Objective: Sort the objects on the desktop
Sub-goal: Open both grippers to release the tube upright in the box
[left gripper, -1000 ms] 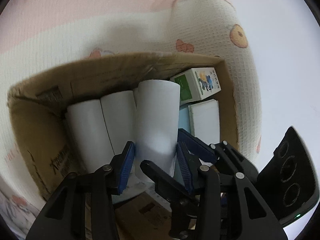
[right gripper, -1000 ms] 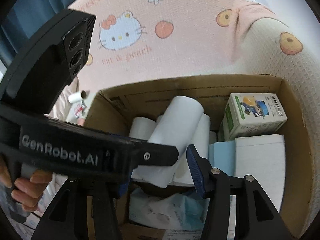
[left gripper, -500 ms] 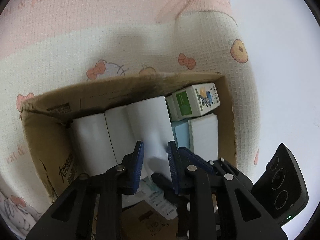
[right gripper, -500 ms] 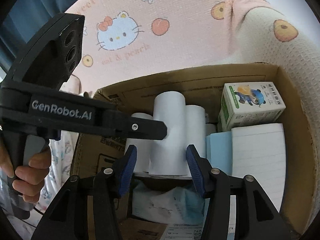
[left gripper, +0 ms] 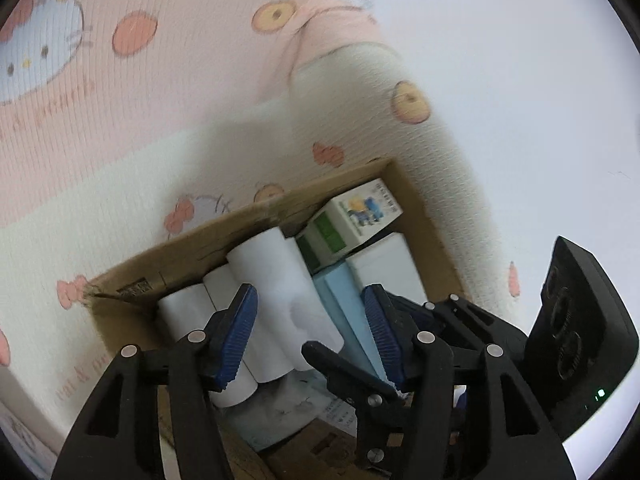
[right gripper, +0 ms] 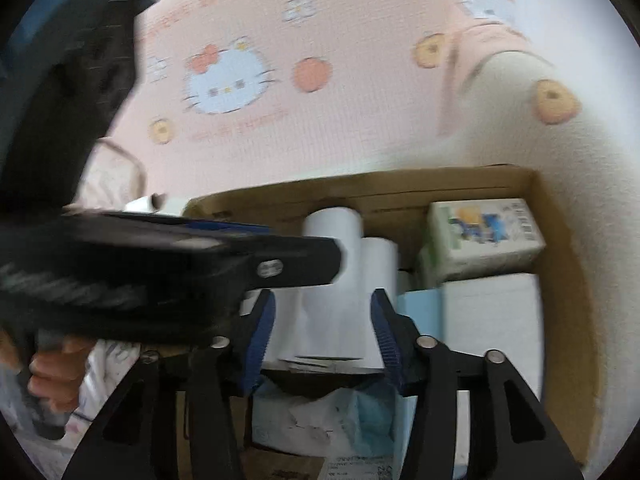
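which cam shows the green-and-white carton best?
Right wrist: the carton sits larger and unobstructed at the box's far right, printed face toward the camera, though blurred. Left wrist shows it smaller and tilted.

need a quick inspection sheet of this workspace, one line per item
surface: pink and cream cartoon-print blanket, with the cardboard box sitting on it
job's things: white paper rolls standing side by side in the box; a green and white printed carton in the far corner; a white flat box and a light blue one beside the rolls
clutter: crumpled plastic packaging and printed paper at the near end of the box
grippers: left gripper opening, pads clear of the rolls below; right gripper opening, nothing pressed between its pads
cables: nothing seen
surroundings: white wall beyond the blanket; a hand on the left gripper's handle
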`<action>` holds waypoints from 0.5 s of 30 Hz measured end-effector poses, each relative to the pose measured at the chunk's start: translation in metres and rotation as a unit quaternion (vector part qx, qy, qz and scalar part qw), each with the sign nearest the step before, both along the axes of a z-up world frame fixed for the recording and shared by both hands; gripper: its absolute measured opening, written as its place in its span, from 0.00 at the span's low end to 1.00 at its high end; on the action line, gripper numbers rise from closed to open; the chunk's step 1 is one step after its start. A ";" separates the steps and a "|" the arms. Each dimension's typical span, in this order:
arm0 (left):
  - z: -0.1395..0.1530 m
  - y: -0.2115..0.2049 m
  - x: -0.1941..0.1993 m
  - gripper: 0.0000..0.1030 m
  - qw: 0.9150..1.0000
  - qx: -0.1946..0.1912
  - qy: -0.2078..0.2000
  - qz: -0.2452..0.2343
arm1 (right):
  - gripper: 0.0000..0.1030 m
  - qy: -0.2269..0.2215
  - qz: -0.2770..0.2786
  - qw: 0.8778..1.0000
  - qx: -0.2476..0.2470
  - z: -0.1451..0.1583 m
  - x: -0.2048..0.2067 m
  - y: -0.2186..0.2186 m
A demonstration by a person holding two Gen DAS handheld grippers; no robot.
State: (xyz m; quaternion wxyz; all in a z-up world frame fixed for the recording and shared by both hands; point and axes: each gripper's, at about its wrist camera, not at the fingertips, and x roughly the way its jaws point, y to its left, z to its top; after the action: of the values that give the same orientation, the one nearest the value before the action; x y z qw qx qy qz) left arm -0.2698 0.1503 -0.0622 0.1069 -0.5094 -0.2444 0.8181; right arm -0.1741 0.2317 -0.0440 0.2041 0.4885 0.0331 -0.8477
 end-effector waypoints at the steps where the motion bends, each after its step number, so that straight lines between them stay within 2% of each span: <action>1: 0.004 -0.001 0.003 0.59 1.000 -0.003 0.008 -0.001 | 0.56 0.002 -0.005 1.000 0.005 0.004 0.006 0.000; 7: 0.022 -0.013 0.031 0.59 0.998 -0.013 0.061 -0.018 | 0.58 0.017 -0.006 1.000 0.013 0.021 0.025 -0.008; 12: 0.031 -0.025 0.056 0.59 0.993 -0.040 0.104 -0.039 | 0.58 0.019 0.005 0.999 0.032 0.026 0.030 -0.024; 15: 0.035 -0.038 0.072 0.59 0.991 -0.037 0.125 -0.039 | 0.58 0.028 0.020 0.998 0.049 0.028 0.039 -0.037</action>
State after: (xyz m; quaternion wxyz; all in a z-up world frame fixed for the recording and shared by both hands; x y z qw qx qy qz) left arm -0.1978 0.1119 -0.0268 0.1502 -0.4156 -0.1785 0.8791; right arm -0.1350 0.1950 -0.0158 0.1961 0.4731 0.0897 -0.8542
